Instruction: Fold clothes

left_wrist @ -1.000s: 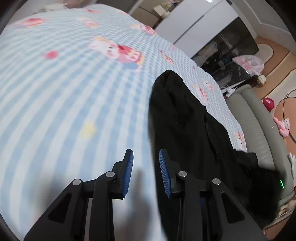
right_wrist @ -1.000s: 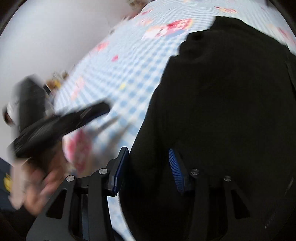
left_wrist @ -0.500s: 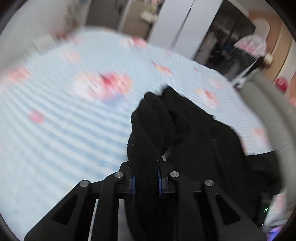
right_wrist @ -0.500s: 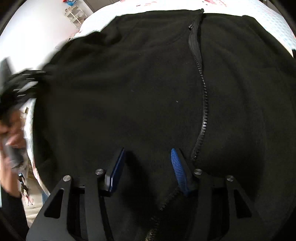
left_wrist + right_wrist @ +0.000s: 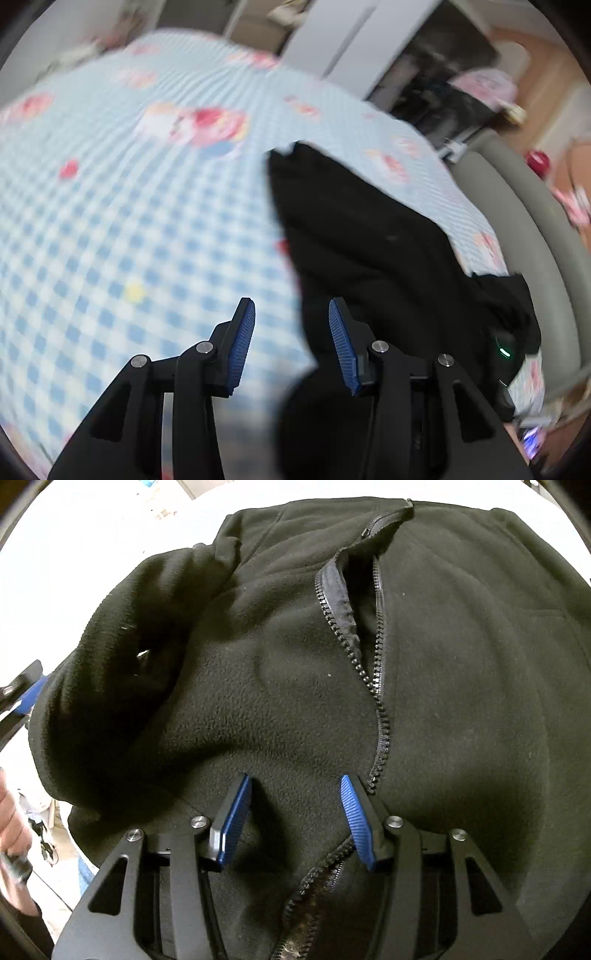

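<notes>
A black fleece jacket point(image 5: 295, 686) with a front zipper point(image 5: 378, 701) lies on the checked bed. Its left sleeve is folded in over the chest. My right gripper point(image 5: 293, 812) hovers open just above the fleece, left of the zipper, with nothing pinched. In the left wrist view the jacket point(image 5: 369, 236) runs along the bed's right side. My left gripper point(image 5: 291, 339) is opening over the jacket's left edge, its right pad over the black cloth, its left pad over the sheet, gripping nothing. The left gripper's tip point(image 5: 26, 694) shows at the right wrist view's left edge.
The bed carries a blue-and-white checked sheet point(image 5: 129, 221) with pink cartoon prints. A grey padded bed edge point(image 5: 517, 206) curves along the right. White wardrobes point(image 5: 351, 48) and a dark cabinet point(image 5: 450, 92) stand beyond. A person's hand point(image 5: 11, 830) shows at the lower left.
My left gripper closed on the black sleeve, carried it over the jacket, then let it go and spread its fingers. My right gripper moved across the jacket to beside the zipper.
</notes>
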A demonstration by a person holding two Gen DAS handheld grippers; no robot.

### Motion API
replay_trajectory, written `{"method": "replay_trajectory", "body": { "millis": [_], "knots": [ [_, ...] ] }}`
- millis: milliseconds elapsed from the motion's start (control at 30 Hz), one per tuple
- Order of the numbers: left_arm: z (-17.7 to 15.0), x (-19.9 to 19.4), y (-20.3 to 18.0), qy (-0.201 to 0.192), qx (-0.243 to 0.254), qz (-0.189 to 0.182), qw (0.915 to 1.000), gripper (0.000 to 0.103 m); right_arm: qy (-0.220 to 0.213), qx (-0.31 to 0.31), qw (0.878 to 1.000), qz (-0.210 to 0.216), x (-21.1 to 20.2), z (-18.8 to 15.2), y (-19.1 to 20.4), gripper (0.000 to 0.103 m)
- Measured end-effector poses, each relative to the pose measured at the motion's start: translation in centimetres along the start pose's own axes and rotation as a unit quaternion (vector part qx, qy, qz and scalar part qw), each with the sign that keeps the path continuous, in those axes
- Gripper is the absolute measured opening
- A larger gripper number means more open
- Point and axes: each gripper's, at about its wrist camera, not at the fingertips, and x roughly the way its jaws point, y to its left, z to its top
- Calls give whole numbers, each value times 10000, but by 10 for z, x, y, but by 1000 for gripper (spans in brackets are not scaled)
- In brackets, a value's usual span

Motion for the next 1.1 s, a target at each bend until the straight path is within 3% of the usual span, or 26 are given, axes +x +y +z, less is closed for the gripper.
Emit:
{"method": "replay_trajectory", "body": {
  "millis": [100,167,200,333,367,400,433,567,700,767,867,900,967,1067,1100],
  "knots": [
    [11,42,17,477,-557,-761,9944,44,-9,-47,10000,-31,-2,-6,3,54],
    [24,70,12,538,-783,-1068,9897,60,-18,-92,9999,-36,-3,-12,5,54],
    [31,84,9,569,-896,-1221,9868,62,-18,-99,9999,-26,-4,-14,6,55],
    [43,142,-4,973,-1255,-1538,9753,58,22,-39,10000,60,-5,-19,6,60],
    [42,145,-13,969,-1150,-1449,9780,36,37,-31,10000,73,-6,-21,7,61],
    [40,147,-25,878,-941,-1153,9850,25,41,-27,10000,81,-7,-22,7,60],
    [40,141,-33,738,-777,-892,9902,20,17,-10,9999,117,-9,-24,7,60],
    [42,84,-59,-190,-91,39,9998,14,-192,197,9992,296,-25,-29,0,60],
    [47,-5,-53,-1090,33,767,9911,13,-150,271,9995,92,-27,-33,-8,51],
    [48,-61,-43,-1718,142,1326,9761,13,-82,256,9996,-24,-28,-31,-10,51],
    [42,-133,-27,-2582,338,2620,9293,14,-131,108,9997,-153,-34,-39,0,54],
    [42,-141,-12,-2668,436,3356,9024,14,-155,86,9998,-129,-36,-42,1,54],
    [51,-132,29,-2137,307,4248,8792,14,-166,134,9997,-76,-42,-47,2,56],
    [46,-130,95,-940,-751,3764,9186,14,-175,416,9988,201,-61,-58,-4,56],
    [31,-133,87,-1016,-741,3174,9399,15,-241,469,9982,279,-70,-53,-13,56]
  ]
}}
